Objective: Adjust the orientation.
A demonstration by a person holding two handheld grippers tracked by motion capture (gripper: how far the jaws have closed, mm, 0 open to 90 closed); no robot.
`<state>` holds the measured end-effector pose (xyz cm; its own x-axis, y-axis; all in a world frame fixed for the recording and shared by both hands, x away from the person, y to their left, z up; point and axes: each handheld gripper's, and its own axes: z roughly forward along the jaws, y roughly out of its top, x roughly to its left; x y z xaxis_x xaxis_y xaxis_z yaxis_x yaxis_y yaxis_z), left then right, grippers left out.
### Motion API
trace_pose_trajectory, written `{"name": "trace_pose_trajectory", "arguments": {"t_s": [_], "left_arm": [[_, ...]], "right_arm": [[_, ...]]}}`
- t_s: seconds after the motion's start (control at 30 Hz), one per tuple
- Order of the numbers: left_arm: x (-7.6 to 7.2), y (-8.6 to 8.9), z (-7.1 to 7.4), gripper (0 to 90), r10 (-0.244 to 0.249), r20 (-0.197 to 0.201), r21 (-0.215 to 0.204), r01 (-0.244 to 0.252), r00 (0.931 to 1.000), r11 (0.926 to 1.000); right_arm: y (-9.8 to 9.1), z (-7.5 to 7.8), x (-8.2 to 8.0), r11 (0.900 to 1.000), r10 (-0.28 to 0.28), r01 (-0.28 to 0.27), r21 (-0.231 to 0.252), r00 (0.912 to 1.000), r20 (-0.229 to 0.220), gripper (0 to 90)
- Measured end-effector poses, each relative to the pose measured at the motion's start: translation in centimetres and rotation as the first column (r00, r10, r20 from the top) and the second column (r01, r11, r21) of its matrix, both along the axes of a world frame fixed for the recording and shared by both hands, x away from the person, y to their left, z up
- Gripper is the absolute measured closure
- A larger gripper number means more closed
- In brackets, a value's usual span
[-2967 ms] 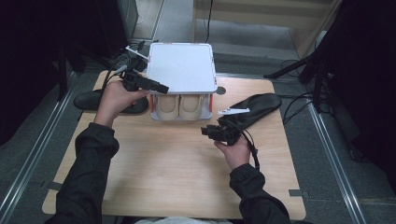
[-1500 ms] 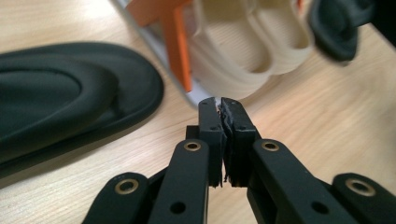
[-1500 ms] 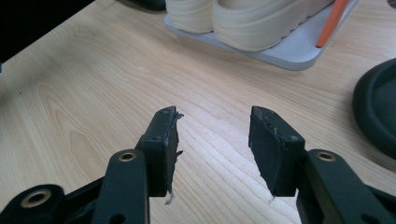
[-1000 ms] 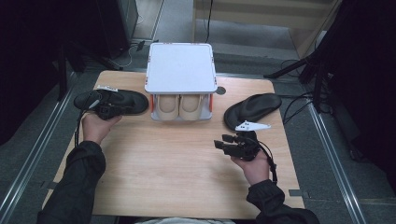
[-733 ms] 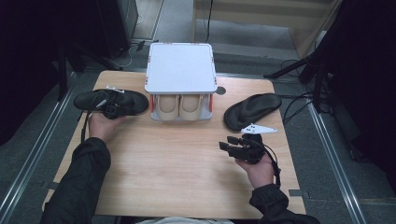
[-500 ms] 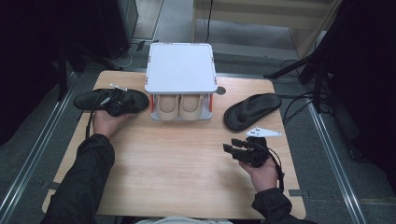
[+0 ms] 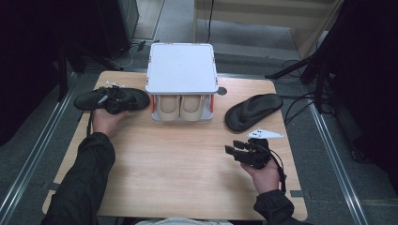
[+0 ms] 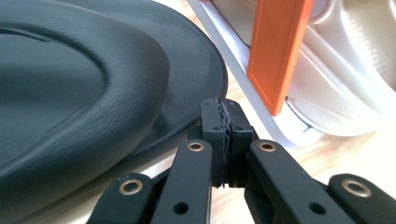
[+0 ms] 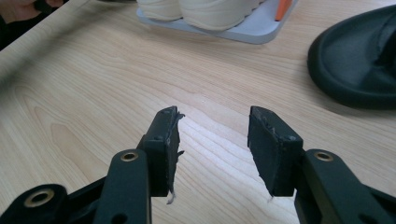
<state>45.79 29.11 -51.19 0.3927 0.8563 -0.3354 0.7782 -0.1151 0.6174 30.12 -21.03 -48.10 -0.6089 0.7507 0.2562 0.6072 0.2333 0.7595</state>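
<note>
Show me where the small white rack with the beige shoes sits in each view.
High view: rack top centre of the table, beige shoes under its shelf.
Left gripper view: upper right, its orange post beside the black sandal.
Right gripper view: top centre edge.
Shared landmark: the orange post.

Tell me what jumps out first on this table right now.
A white two-tier rack with orange posts stands at the table's far middle, a beige pair of shoes tucked under its top. A black rubber slipper lies on each side: the left slipper by the shut left tongs, the right slipper beyond the open right tongs.
</note>
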Motion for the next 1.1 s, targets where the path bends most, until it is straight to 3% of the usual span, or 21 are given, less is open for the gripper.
{"name": "trace_pose_trajectory", "arguments": {"t_s": [0.07, 0.23, 0.5, 0.8, 0.87, 1.03, 1.1], "left_arm": [[-0.4, 0.3, 0.6, 88.4, -0.004, -0.028, 0.006, 0.004, 0.9996, 1.0000], [-1.9, 1.7, 2.4, 88.9, 0.005, 0.004, 0.007, -0.005, 1.0000, 1.0000], [-3.1, 5.2, 3.5, 89.5, 0.059, 0.019, 0.024, -0.060, 0.9981, 0.9979], [-2.8, 9.0, 3.1, 89.5, 0.145, 0.023, -0.013, -0.145, 0.9891, 0.9894], [-2.5, 9.6, 2.9, 89.6, 0.157, 0.006, 0.005, -0.157, 0.9876, 0.9876], [-1.7, 10.4, 2.9, 89.7, 0.173, 0.023, -0.006, -0.173, 0.9846, 0.9849], [-1.2, 10.6, 2.9, 89.7, 0.171, 0.019, 0.009, -0.171, 0.9851, 0.9852]], "right_arm": [[0.3, 0.0, 0.2, 1.0000, 0.009, -0.009, 0.003, 1.0000, -0.001, 54.3], [1.2, 0.0, 1.0, 0.9991, 0.043, -0.043, 0.004, 0.9991, -0.003, 54.3], [2.7, -0.2, 2.0, 0.9951, 0.099, -0.099, 0.004, 0.9950, -0.015, 54.4], [3.3, -0.4, 2.0, 0.9932, 0.116, -0.116, -0.006, 0.9928, -0.031, 54.5], [3.2, -0.4, 1.9, 0.9937, 0.112, -0.112, 0.000, 0.9932, -0.033, 54.5], [2.9, -0.5, 1.7, 0.9953, 0.096, -0.097, -0.004, 0.9947, -0.036, 54.5], [2.7, -0.6, 1.5, 0.9959, 0.090, -0.090, -0.006, 0.9952, -0.039, 54.5]]}}
